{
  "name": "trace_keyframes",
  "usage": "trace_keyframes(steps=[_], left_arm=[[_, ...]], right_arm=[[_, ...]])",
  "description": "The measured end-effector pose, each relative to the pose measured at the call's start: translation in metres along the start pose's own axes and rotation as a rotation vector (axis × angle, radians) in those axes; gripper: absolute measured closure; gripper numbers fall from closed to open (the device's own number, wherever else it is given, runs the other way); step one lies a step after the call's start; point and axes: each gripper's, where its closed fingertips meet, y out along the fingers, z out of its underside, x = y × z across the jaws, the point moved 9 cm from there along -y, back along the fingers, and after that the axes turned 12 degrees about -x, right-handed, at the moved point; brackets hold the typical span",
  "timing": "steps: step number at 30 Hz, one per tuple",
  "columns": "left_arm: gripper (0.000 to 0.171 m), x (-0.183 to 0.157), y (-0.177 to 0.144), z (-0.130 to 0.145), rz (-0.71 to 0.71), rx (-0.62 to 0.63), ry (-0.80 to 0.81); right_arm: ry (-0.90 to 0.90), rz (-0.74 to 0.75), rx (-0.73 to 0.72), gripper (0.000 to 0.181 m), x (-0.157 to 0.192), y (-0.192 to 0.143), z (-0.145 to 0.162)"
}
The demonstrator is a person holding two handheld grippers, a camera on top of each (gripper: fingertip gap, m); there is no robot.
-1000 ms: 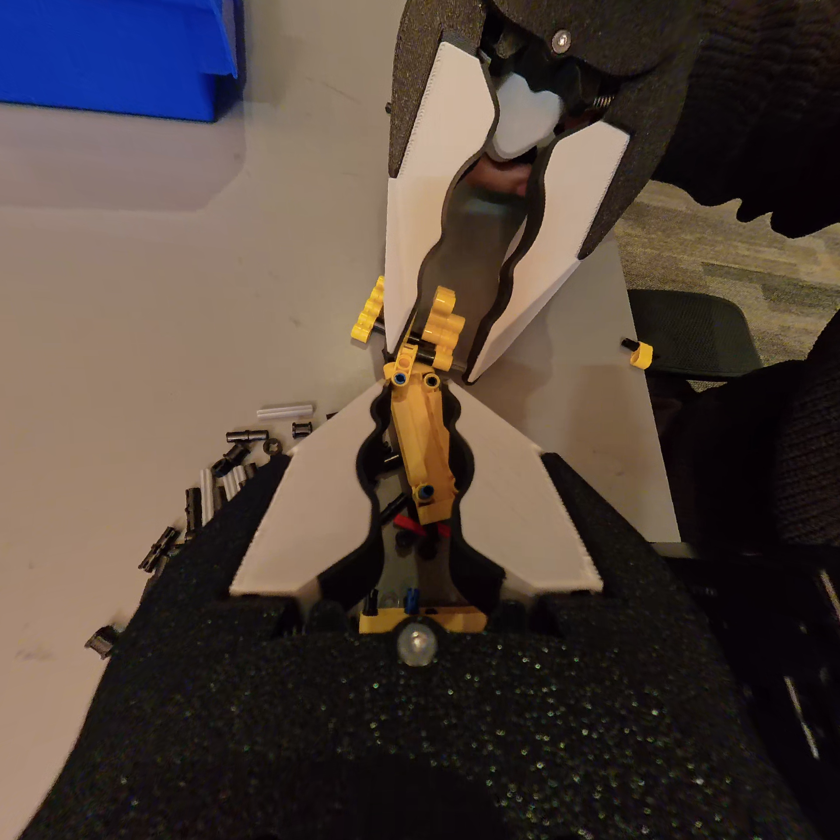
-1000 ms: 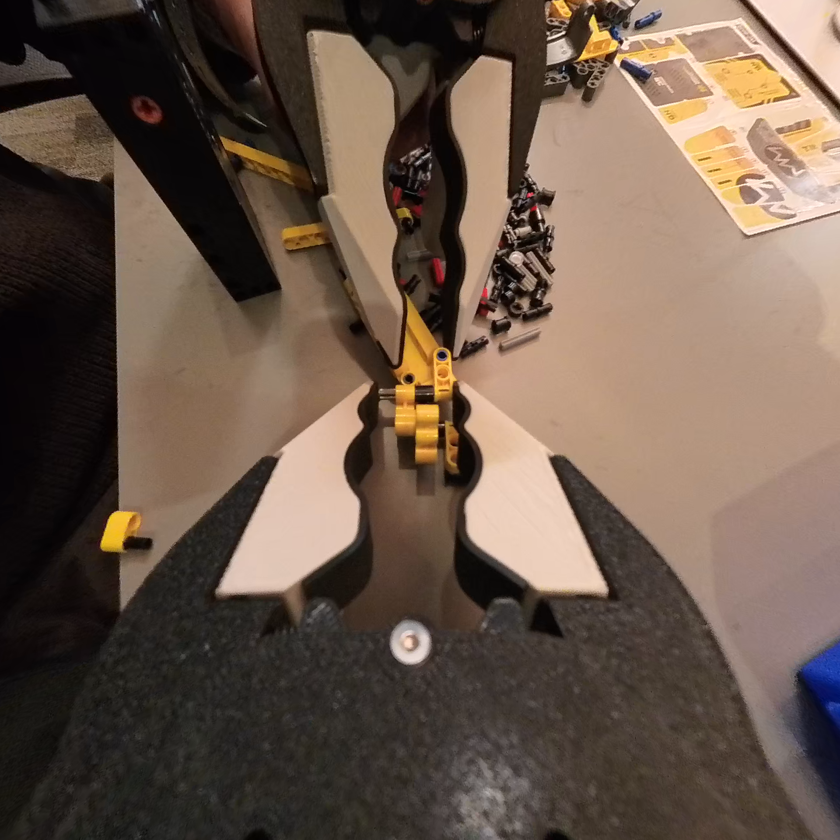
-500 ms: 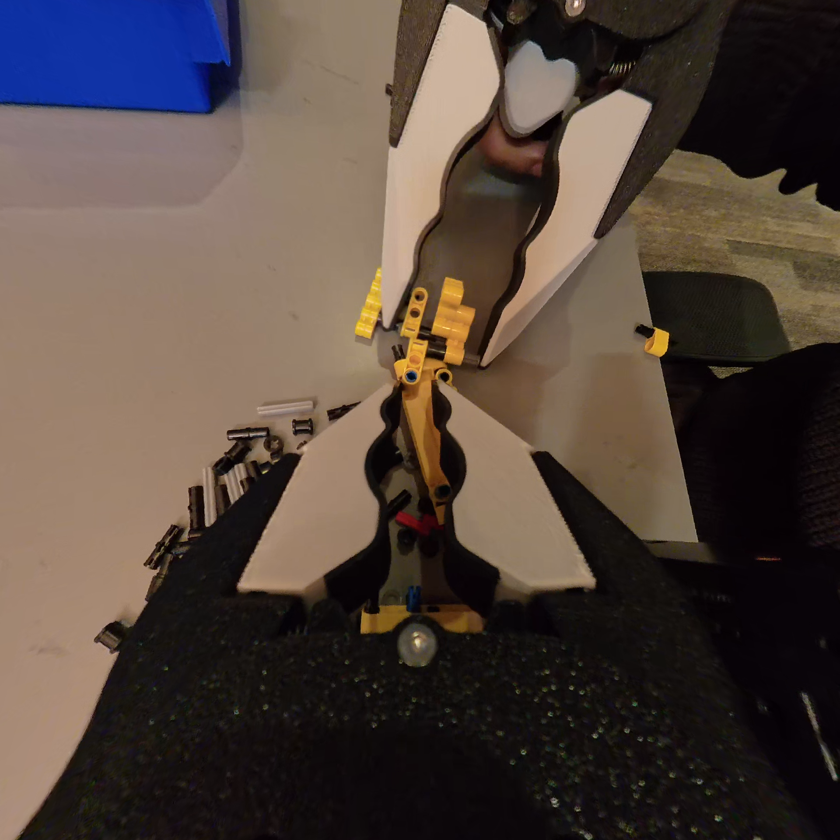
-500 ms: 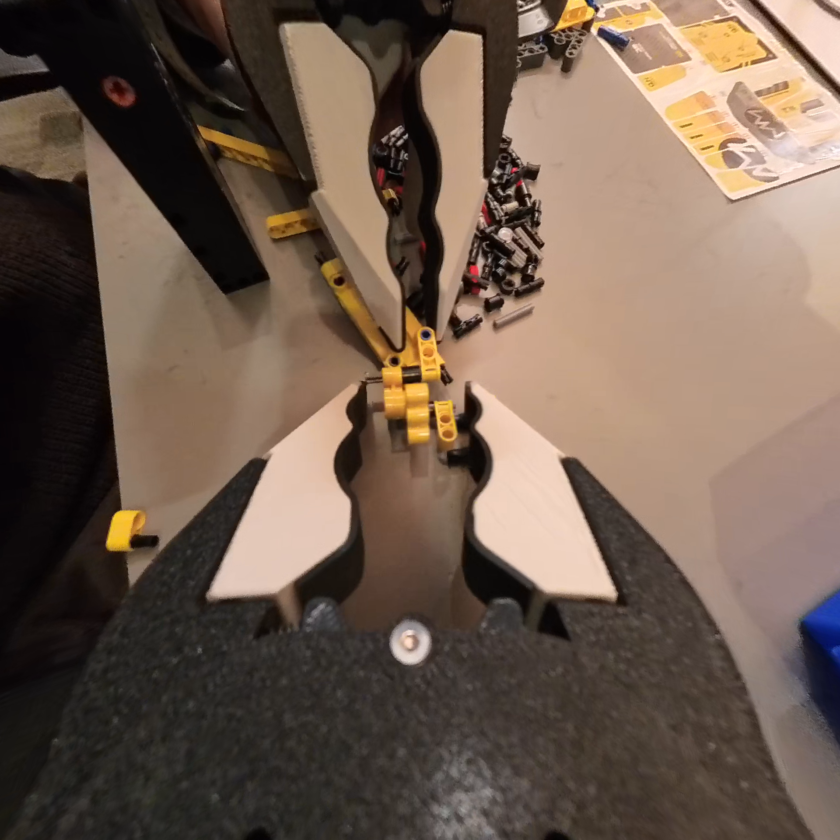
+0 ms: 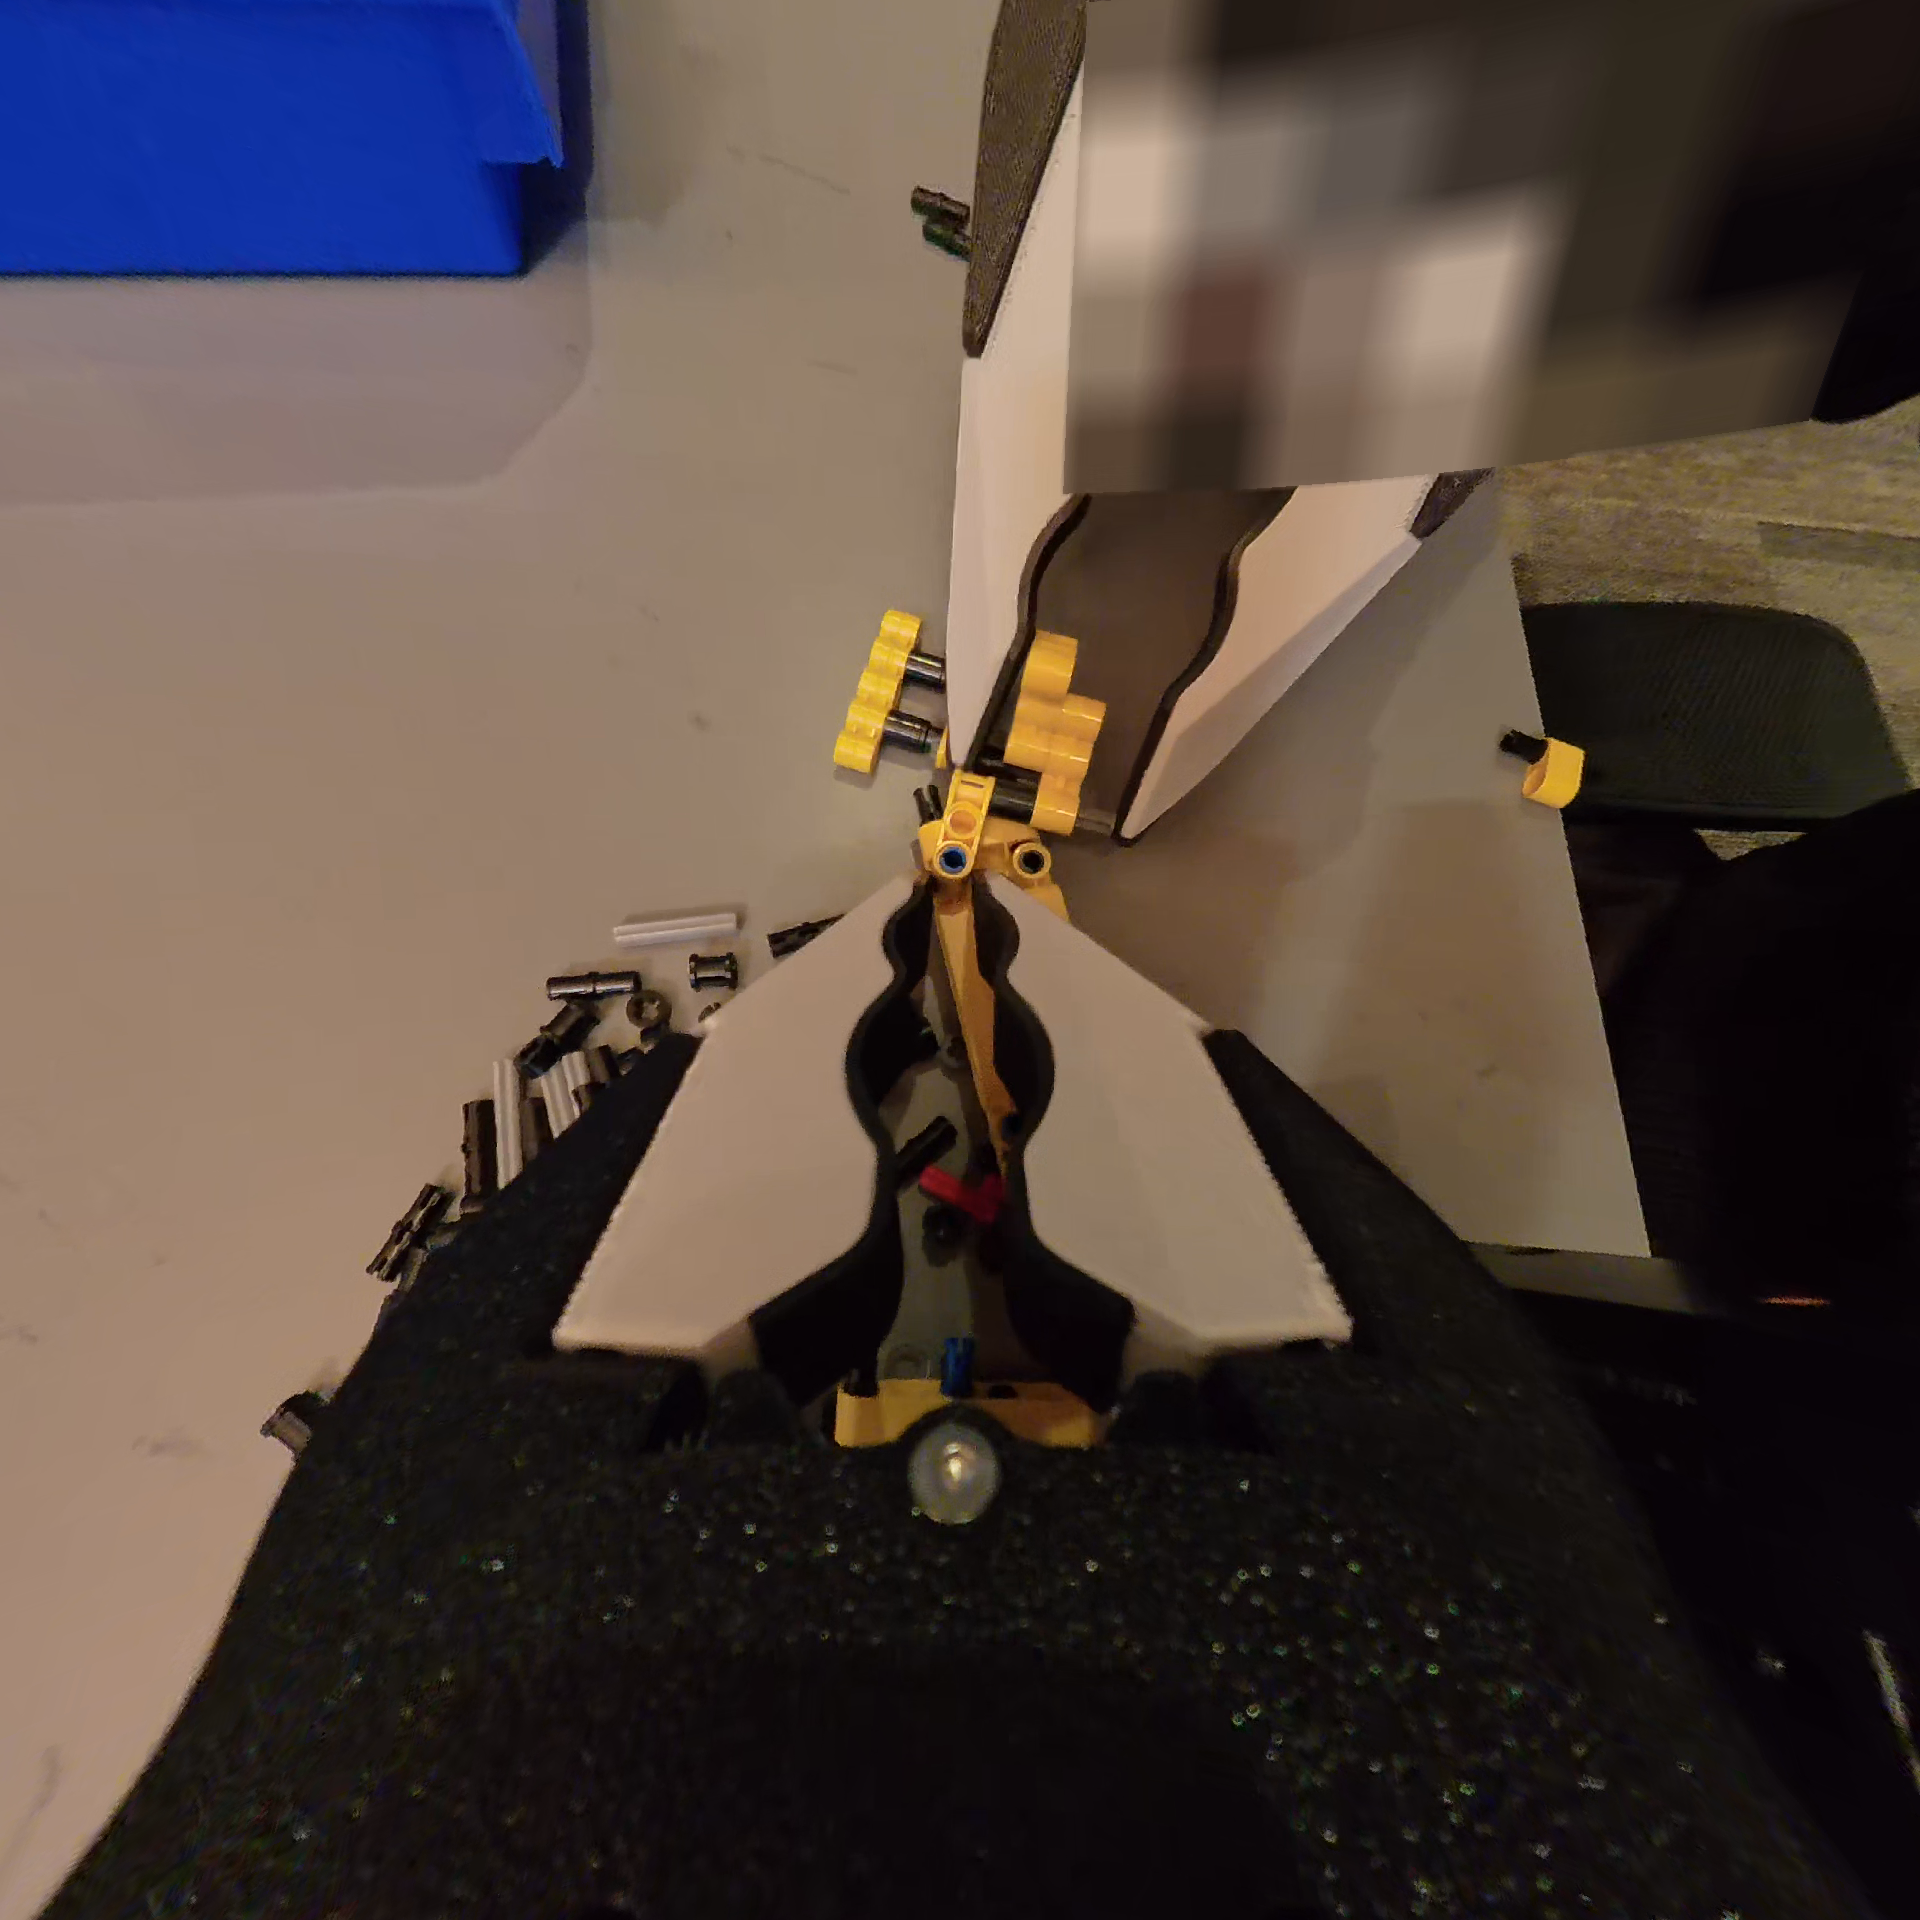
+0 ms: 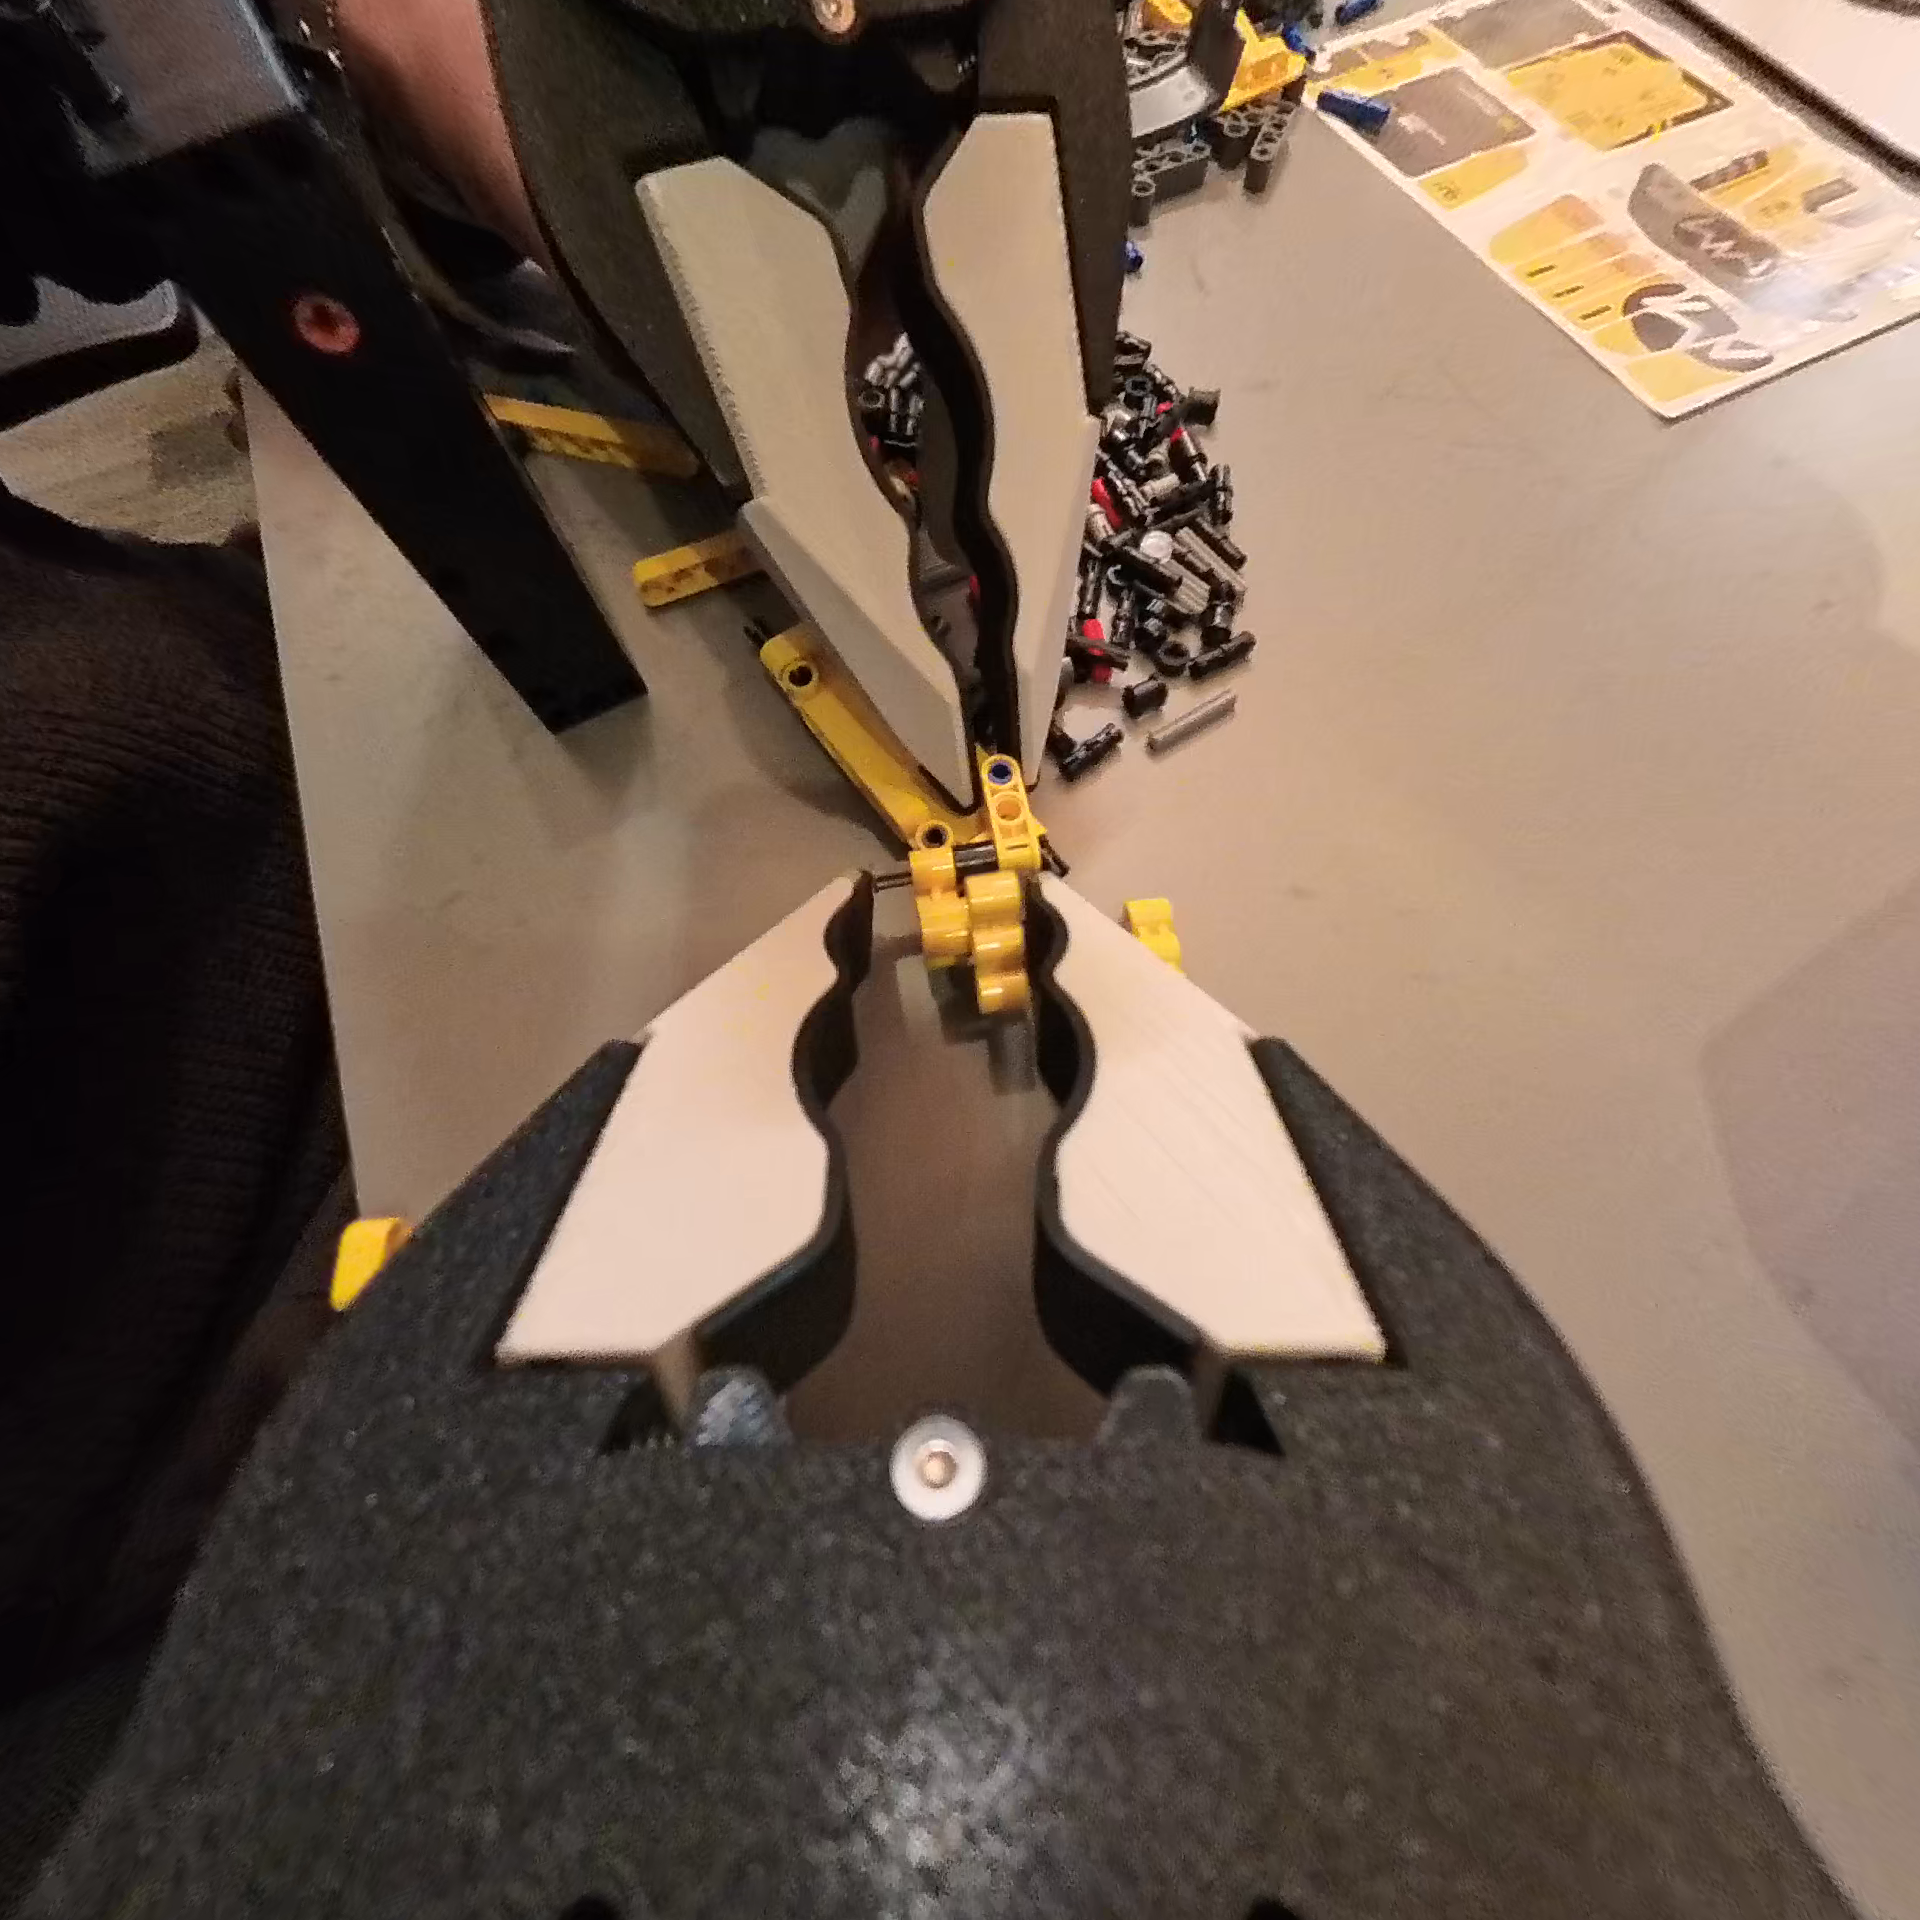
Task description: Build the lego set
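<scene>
My left gripper [image 5: 956, 883] is shut on a long yellow beam [image 5: 977, 997] and holds it tip-forward over the grey table [image 5: 416, 727]. A yellow connector block [image 5: 1049, 727] on a black axle sits at the beam's front end. My right gripper [image 6: 956, 888] faces the left one and is closed around that block [image 6: 977, 930]. One finger presses the block and the other meets the axle's end. In the right wrist view the left gripper [image 6: 987, 769] points down at the beam [image 6: 831, 717]. The right gripper also shows in the left wrist view [image 5: 1039, 790].
A yellow piece with two black pins [image 5: 878, 691] lies just outside the right gripper. A pile of black and red pins [image 6: 1153, 551] lies behind. A blue bin [image 5: 260, 135], a printed sheet [image 6: 1621, 177], a black post [image 6: 416, 468] and a small yellow piece at the table edge [image 5: 1548, 774] stand around. Only a small space, under 4 cm, lies between the two pairs of fingers.
The right gripper's jaws widened half a second ago and have now narrowed onto the connector block. The beam in the left gripper has turned more edge-on. Both grippers stay tip to tip.
</scene>
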Motion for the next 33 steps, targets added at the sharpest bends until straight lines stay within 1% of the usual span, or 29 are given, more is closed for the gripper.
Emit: trace_keyframes(steps=[6,14,20,23,26,29,33], left_arm=[[0.164,-0.003,0.001,0.0,-0.038,0.003,0.042],[0.164,-0.004,0.001,0.0,-0.055,0.004,0.067],[0.164,-0.004,0.002,0.001,-0.046,0.014,0.067],[0.162,-0.004,0.0,0.002,-0.049,0.02,0.062],[0.162,-0.004,-0.003,0.003,-0.042,0.015,0.045],[0.162,-0.004,-0.002,0.004,-0.03,0.012,-0.002],[0.163,-0.004,-0.001,0.004,-0.031,0.002,-0.028]], right_arm=[[-0.003,0.062,-0.014,0.152,0.005,0.0,-0.001],[0.126,0.121,-0.018,0.151,0.007,0.0,0.002],[0.034,0.17,-0.013,0.15,0.015,-0.001,0.0],[0.031,0.15,-0.03,0.145,0.017,-0.005,-0.008],[0.035,0.137,-0.042,0.146,0.011,-0.01,-0.02],[0.02,0.124,0.002,0.152,0.001,-0.008,-0.032],[0.001,0.043,0.141,0.159,-0.005,0.009,-0.038]])
